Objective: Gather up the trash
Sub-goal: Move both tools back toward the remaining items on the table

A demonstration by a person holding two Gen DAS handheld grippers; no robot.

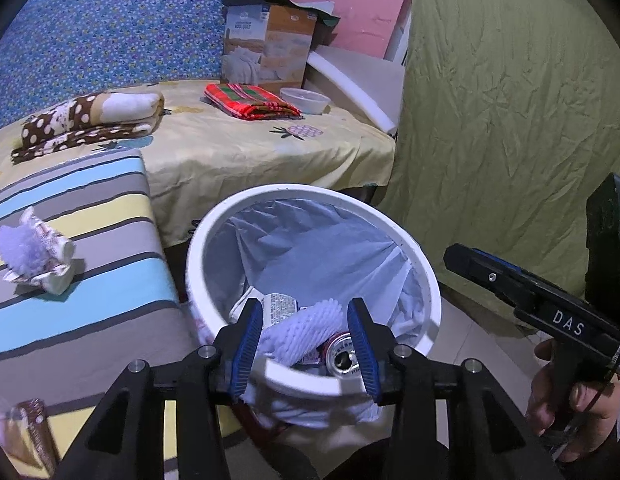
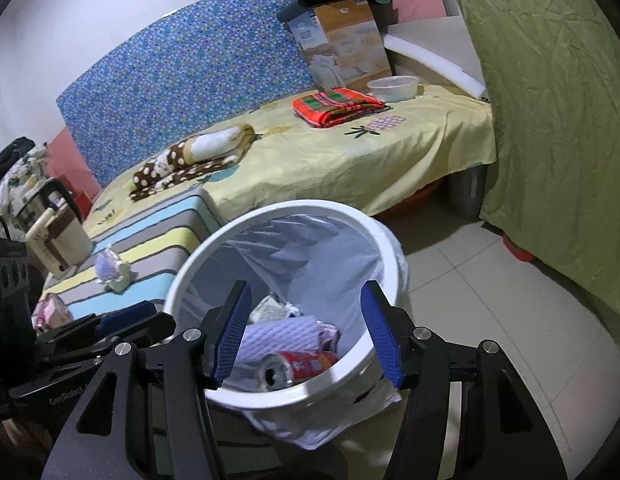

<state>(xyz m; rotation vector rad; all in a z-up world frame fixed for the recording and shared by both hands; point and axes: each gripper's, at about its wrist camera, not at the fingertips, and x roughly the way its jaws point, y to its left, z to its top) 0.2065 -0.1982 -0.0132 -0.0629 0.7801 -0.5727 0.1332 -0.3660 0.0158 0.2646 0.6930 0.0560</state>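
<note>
Both grippers are hovering over the bin (image 1: pixel 413 264), jaws standing apart and holding nothing: left gripper (image 1: pixel 306 344), right gripper (image 2: pixel 308 334). A can (image 2: pixel 298 366) is lying inside.

Both grippers are black, angular frames with silver screws and blue ribbed pads (image 1: pixel 246 344). The right gripper (image 1: pixel 461 258), at the frame's right, bears white "DAS" lettering; a thin cord, possibly elastic, loops its handle.
</note>
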